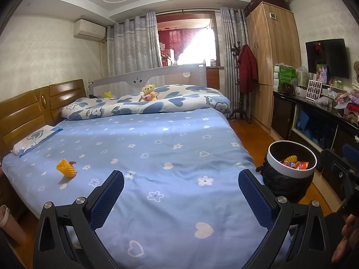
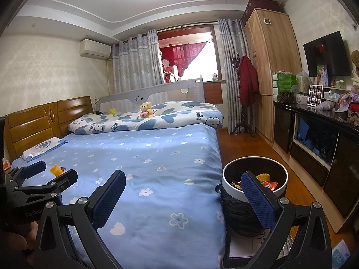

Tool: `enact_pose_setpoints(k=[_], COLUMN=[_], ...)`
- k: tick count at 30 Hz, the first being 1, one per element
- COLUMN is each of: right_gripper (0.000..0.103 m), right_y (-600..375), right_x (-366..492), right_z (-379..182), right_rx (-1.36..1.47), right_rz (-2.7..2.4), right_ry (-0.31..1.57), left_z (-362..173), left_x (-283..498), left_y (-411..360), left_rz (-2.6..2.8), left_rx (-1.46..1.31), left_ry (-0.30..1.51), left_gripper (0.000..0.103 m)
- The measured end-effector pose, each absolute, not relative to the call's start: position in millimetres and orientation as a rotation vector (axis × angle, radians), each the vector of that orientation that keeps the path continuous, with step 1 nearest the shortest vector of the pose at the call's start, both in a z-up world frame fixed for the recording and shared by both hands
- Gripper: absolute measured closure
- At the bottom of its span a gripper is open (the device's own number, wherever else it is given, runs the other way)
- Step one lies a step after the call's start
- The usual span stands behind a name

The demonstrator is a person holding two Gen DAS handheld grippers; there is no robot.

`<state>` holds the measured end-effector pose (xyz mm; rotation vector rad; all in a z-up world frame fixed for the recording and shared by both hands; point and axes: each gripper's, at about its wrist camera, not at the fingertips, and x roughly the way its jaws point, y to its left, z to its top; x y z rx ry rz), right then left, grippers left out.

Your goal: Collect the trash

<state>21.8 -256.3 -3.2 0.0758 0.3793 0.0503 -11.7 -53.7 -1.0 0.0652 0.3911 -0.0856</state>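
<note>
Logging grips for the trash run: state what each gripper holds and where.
Nothing is held. The left gripper and right gripper are both open and empty above the bed.

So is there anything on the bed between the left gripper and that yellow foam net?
Nothing visible. The yellow foam fruit net lies on the bedsheet ahead and left of the open left gripper, with only bare sheet between them. A small dark red scrap touches the net's far side, off the approach line.
</note>
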Motion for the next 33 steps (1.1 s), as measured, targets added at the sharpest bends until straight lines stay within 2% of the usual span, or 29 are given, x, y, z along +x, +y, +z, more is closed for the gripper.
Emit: enact_pose_setpoints(k=[33], right_gripper=[0.0], right_y=[-255.7], right_x=[21.3], right_z=[-2.6], right_rx=[0.078], right_rz=[0.052], right_ry=[0.381], left_z=[0.3], left_x=[-8.0], left_y=[-52.3], left_rz=[-0.1], left_rx=[0.073], left_ry=[0.398], left_gripper=[0.001])
